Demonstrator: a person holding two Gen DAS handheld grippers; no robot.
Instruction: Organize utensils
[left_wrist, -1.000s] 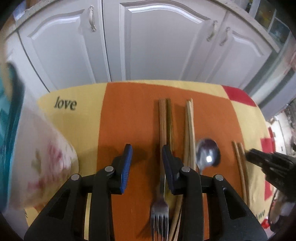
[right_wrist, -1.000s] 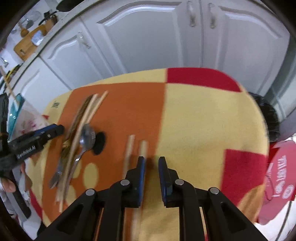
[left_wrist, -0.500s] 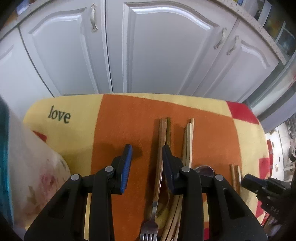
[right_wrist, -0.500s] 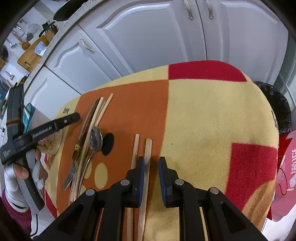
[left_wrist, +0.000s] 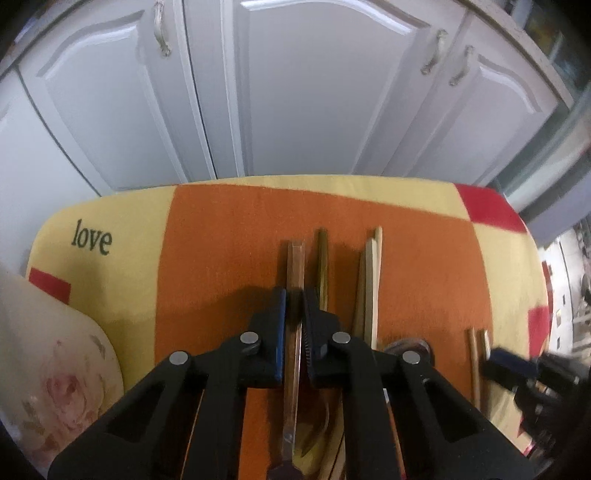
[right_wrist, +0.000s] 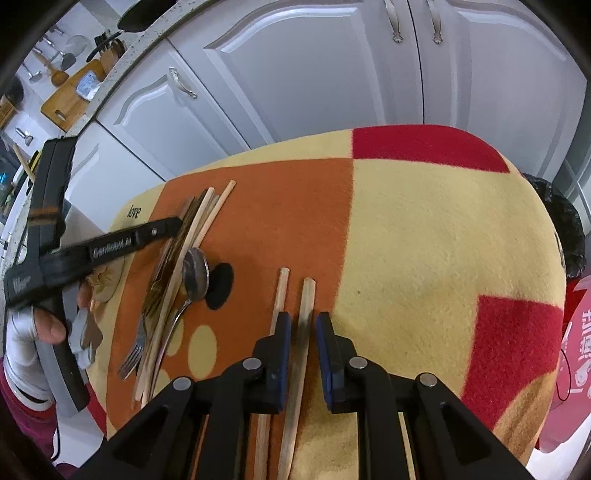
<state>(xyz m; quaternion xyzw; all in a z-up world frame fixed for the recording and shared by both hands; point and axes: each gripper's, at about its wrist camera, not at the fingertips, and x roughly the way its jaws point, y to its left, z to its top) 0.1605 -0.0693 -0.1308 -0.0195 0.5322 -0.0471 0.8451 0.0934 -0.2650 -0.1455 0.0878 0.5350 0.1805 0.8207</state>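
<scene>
The lower ends of the utensils are cut off behind the black arms of the left gripper (left_wrist: 293, 306) in its own view, and the spoon (left_wrist: 406, 341) shows there only as a dark sliver of bowl at 4 o'clock. The right gripper (left_wrist: 517, 369) is a blurred dark shape at the 3 o'clock edge.

On the desk (right_wrist: 424, 229), covered by an orange, yellow and red blanket, the utensils lie in a bundle at 9 o'clock in the right view: dark chopsticks (right_wrist: 188, 210), pale chopsticks (right_wrist: 210, 210), a fork (right_wrist: 131, 356) and the spoon (right_wrist: 195, 275), bowl upward and shiny. A separate pair of light wooden chopsticks (right_wrist: 306, 295) lies at centre, nearly parallel.

The left jaws are nearly together around a brown chopstick (left_wrist: 295, 266); whether they press on it cannot be told. The right gripper (right_wrist: 302, 325) has its jaws slightly apart, straddling the right stick of the light pair, with a gap at each side.

Half a second ago the left jaws were wide apart and empty; they have since closed in on the brown stick. The right jaws have spread a little and shifted over the stick.
</scene>
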